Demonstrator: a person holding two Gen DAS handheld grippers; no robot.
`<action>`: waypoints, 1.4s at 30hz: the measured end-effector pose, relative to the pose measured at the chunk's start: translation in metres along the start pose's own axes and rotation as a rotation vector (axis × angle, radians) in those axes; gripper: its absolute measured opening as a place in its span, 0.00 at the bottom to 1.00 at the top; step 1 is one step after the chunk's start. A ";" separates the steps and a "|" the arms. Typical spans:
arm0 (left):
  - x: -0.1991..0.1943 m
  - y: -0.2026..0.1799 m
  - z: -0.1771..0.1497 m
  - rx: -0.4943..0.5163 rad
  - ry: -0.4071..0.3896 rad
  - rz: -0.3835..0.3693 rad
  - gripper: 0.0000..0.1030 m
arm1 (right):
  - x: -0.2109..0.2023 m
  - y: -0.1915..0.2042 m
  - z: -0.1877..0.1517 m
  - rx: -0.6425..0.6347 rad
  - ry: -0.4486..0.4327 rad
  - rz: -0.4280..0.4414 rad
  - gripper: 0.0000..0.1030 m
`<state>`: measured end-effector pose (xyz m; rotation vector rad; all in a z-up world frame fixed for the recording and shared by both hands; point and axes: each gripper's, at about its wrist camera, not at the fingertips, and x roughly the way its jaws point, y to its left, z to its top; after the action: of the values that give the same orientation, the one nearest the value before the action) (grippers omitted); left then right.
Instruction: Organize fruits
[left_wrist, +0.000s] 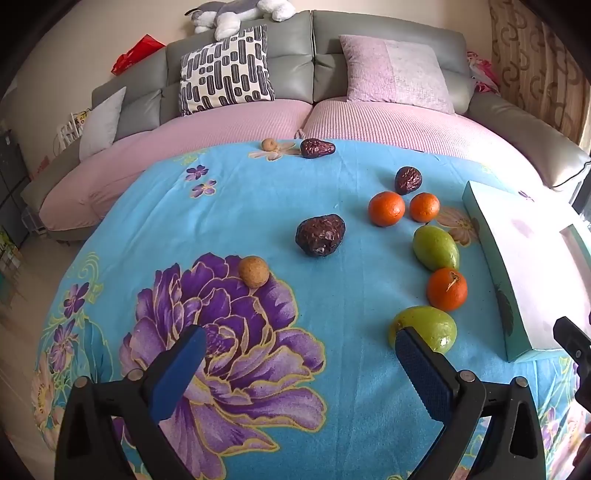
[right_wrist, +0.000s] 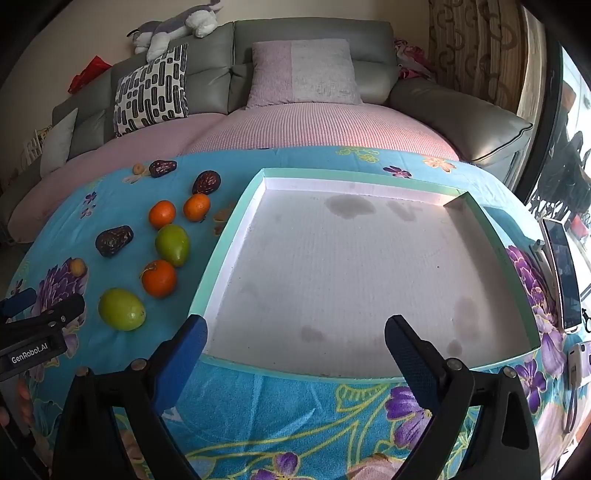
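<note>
- Where the blue floral cloth (right_wrist: 295, 417) covers the table, a shallow teal-rimmed white tray (right_wrist: 236, 236) lies empty on its right part.
- The left gripper (left_wrist: 299, 354) and right gripper (right_wrist: 295, 339), both blue-padded, gape wide with nothing held.
- Two green mangoes (left_wrist: 436, 248) and three oranges (left_wrist: 386, 208) sit just left of the tray.
- Three wrinkled dark brown fruits (left_wrist: 320, 235) and two small tan round fruits (left_wrist: 253, 271) lie further left.
</note>
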<state>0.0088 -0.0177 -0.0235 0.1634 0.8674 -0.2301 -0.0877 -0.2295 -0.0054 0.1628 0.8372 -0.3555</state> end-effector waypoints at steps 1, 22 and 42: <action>0.000 0.000 0.000 0.001 0.000 0.000 1.00 | 0.000 0.000 0.000 0.000 0.000 0.000 0.94; 0.001 0.000 -0.001 0.000 0.006 0.002 1.00 | 0.001 0.000 0.000 0.000 0.000 0.000 0.94; 0.001 0.000 -0.001 -0.002 0.017 -0.006 1.00 | 0.001 0.001 0.000 -0.006 0.007 -0.005 0.94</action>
<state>0.0085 -0.0179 -0.0254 0.1617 0.8852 -0.2336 -0.0867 -0.2285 -0.0067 0.1560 0.8456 -0.3574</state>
